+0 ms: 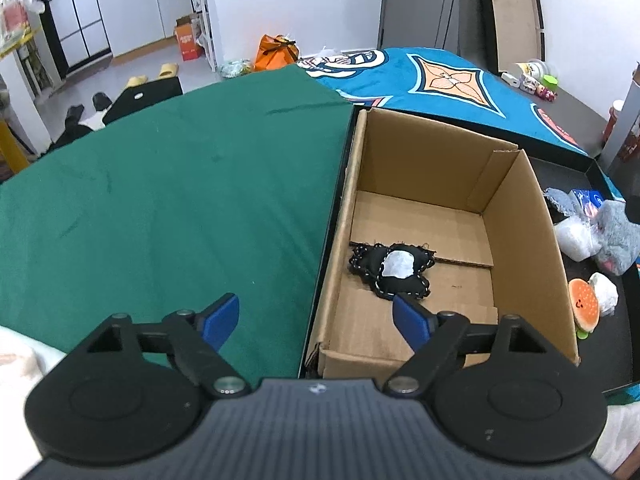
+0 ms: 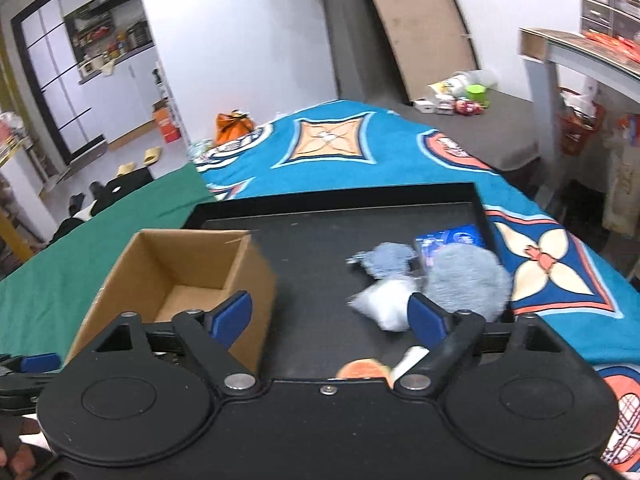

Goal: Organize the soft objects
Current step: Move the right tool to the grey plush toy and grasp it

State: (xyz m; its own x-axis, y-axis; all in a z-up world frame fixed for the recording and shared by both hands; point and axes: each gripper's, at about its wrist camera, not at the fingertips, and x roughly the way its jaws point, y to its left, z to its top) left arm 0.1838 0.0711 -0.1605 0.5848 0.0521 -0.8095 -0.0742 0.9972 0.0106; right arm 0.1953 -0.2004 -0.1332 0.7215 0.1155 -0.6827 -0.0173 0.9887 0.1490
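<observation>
A cardboard box (image 1: 448, 216) stands open at the left end of a black tray (image 2: 320, 248), on a surface covered by a green cloth (image 1: 160, 200) and a blue patterned blanket (image 2: 360, 148). The box's tall walls stand between its inside and the toys on the tray. On the tray to the right of the box lie a grey fluffy toy (image 2: 468, 280), a white soft lump (image 2: 384, 304), a small blue-grey plush (image 2: 384, 260) and a burger-shaped plush (image 1: 584, 308), close together.

A black soft toy with a white patch (image 1: 394, 274) and pale stitching along its edge lies flat on the box floor, near the front.

The left hand-held gripper (image 1: 316, 320) hangs over the box's left wall, jaws wide, gripping nothing. The right hand-held gripper (image 2: 330, 316) hangs over the tray between box and toys, jaws wide and empty.
</observation>
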